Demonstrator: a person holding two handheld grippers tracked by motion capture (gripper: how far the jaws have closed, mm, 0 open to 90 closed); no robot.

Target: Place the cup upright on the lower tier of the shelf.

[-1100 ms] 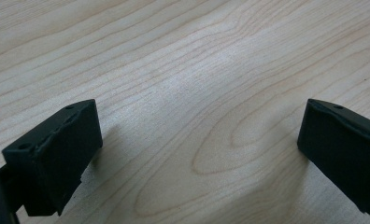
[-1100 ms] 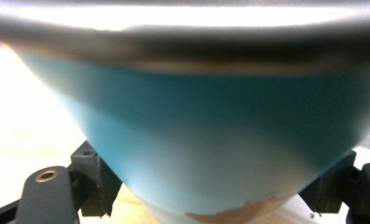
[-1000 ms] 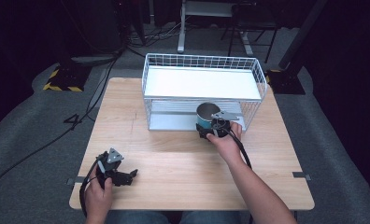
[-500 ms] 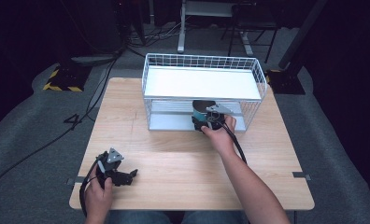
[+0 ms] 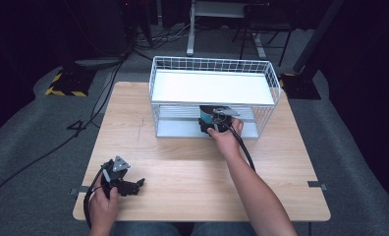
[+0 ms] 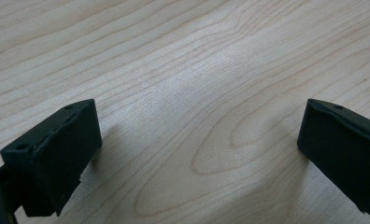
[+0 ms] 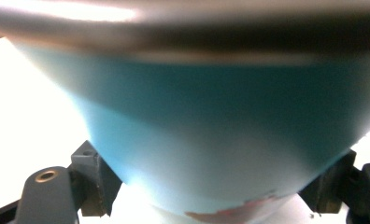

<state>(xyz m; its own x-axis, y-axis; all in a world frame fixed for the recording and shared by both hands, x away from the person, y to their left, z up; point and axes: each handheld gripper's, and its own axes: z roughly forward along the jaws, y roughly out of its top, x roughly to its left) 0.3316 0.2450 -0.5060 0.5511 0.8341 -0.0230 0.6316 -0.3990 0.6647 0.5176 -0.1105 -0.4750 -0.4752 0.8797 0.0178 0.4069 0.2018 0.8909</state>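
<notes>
While gripped, teal bowl [image 7: 206,121] under rack shelf [image 5: 212,87].

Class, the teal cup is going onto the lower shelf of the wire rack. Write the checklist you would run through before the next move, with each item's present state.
1. Teal cup sits between the right gripper jaws, one at each side of its base: ok.
2. Cup is under the white top shelf of the wire rack: ok.
3. Cup base rests on the lower shelf: cannot tell, the view is too close.
4. Cup upright: cannot tell, the close view is blurred.
5. Left gripper is apart from the rack, on the table, jaws open and empty: ok.
</notes>
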